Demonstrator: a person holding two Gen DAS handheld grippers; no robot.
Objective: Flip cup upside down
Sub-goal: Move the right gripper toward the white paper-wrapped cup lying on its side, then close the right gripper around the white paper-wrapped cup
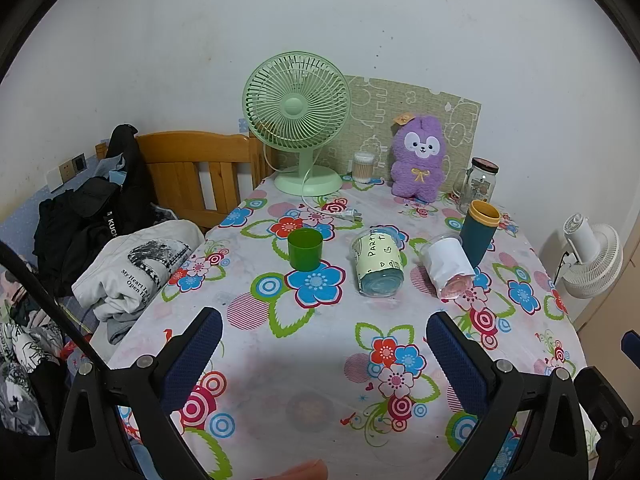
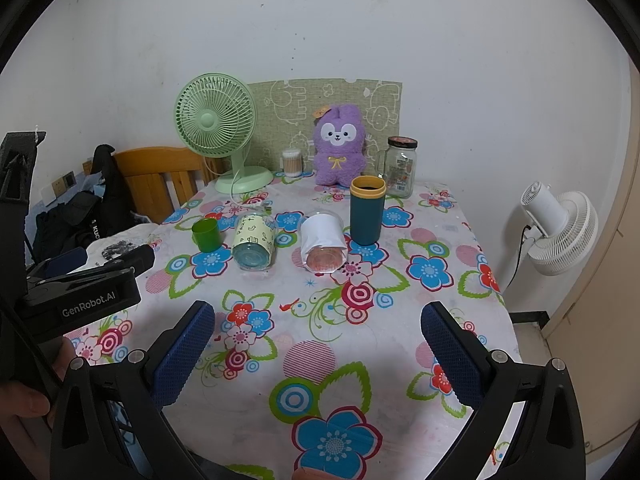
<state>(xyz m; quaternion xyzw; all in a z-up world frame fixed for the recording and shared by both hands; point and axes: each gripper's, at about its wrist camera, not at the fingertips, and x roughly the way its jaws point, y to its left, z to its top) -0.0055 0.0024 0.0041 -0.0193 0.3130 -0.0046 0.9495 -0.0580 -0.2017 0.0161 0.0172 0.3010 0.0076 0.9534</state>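
Observation:
Several cups sit mid-table on the floral cloth. A small green cup [image 1: 305,249] [image 2: 205,234] stands upright at the left. A clear cup with a pale green sleeve [image 1: 377,262] [image 2: 253,243] lies on its side. A clear cup with a white sleeve [image 1: 448,265] [image 2: 324,246] lies on its side beside it. A dark teal cup with a yellow rim [image 1: 478,236] [image 2: 367,211] stands upright at the right. My left gripper [image 1: 324,336] is open and empty, short of the cups. My right gripper [image 2: 318,330] is open and empty, also short of them.
At the table's back stand a green desk fan [image 1: 297,120], a cotton-swab jar [image 1: 362,167], a purple plush toy [image 1: 418,158] and a glass jar [image 1: 480,184]. A white fan [image 2: 560,232] stands off the right edge. A wooden chair and clothes lie left.

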